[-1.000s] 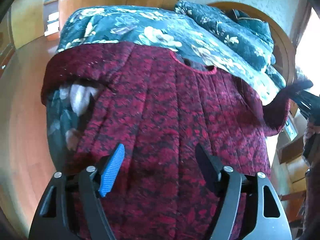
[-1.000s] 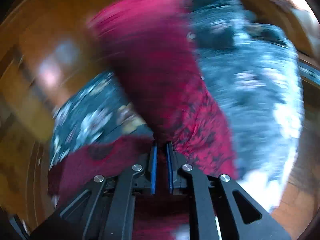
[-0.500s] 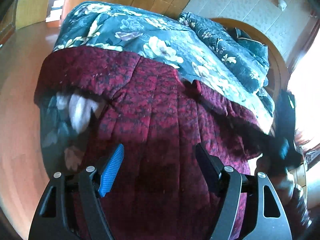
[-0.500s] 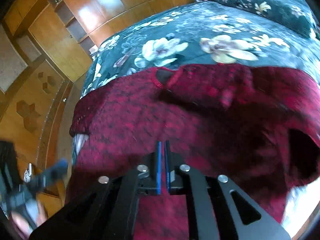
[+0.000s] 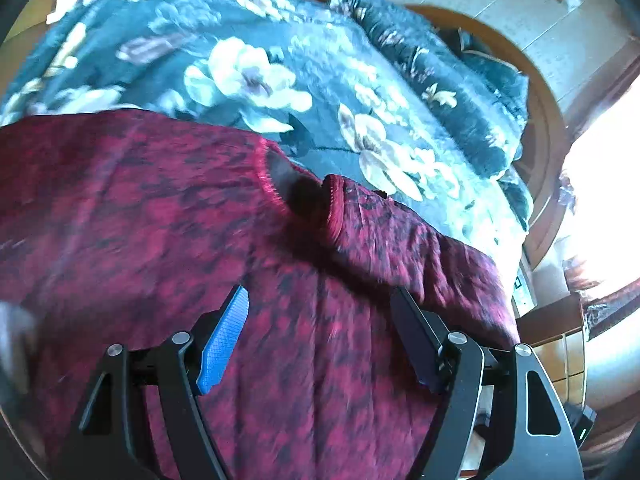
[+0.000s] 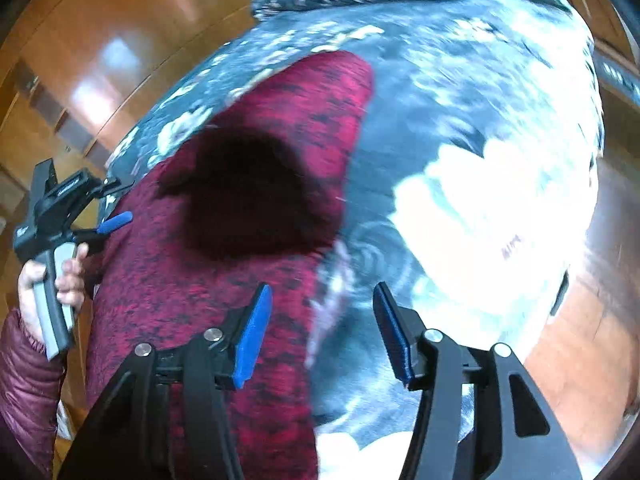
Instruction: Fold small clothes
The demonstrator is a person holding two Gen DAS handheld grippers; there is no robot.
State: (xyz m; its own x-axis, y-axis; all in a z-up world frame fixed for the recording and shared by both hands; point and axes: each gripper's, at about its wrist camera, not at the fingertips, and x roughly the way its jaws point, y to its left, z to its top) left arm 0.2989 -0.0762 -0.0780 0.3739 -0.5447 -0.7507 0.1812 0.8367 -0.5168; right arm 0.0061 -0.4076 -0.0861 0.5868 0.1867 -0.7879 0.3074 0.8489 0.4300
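Left claw: we see our left claw (image 5: 320,320) spread wide, both fingers apart with nothing between them, hovering low over the red fabric.
Right claw: our right claw (image 6: 320,334) is wide too, blue pads well apart, gripping nothing.
Garment: the dark red knitted top (image 5: 200,240) lies spread on the bed, its neckline (image 5: 296,188) toward the pillows and its hem end toward us.
Where it lies: from the left wrist view it covers the near part of the bed, running under the left claw.
Fold: in the right wrist view a long red panel (image 6: 312,92) stretches away from us across the bedspread, with a dark shadow patch on the fabric in the middle of the frame.
Right side edge: the right claw sits astride the garment's edge, left finger over red knit, right finger over the bedspread.
Bed: a dark teal floral bedspread (image 5: 248,76) covers it, with matching pillows (image 5: 452,92) at the far end against a rounded wooden headboard (image 5: 544,128).
Hand: in the right wrist view a hand (image 6: 52,280) in a puffy maroon sleeve (image 6: 24,380) grips the other claw's handle at the left edge.
Sharpness: both views are smeared, the right wrist one most.
Room: glossy wooden cupboards (image 6: 100,40) behind.
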